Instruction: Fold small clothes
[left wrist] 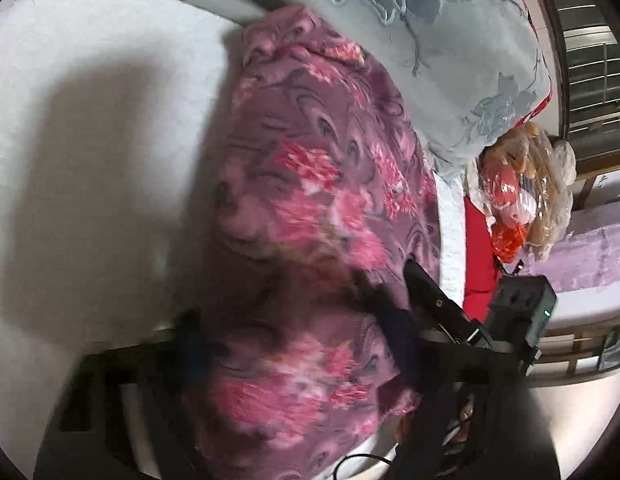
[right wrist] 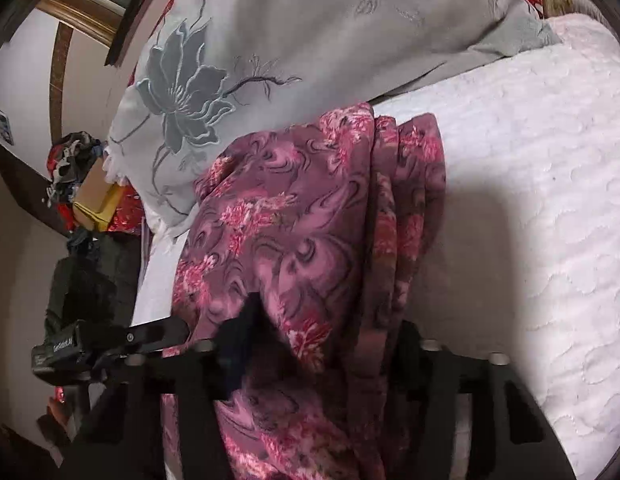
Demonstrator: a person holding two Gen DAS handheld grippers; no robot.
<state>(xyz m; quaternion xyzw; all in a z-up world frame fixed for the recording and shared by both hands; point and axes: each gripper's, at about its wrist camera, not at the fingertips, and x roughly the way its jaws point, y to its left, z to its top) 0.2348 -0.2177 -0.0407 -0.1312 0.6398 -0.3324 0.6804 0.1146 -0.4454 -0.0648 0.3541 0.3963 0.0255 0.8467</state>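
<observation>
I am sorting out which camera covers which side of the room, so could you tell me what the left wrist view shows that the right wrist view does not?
Only the left wrist view shows the plastic-wrapped bundle, the slatted window and the purple cover.

Only the right wrist view shows the yellow box and the heap of clothes beyond the bed.

Both show the floral garment draped over the grippers, the grey flowered pillow and the white quilted bedspread.

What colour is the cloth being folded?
Purple with pink flowers; the right wrist view shows it best.
</observation>
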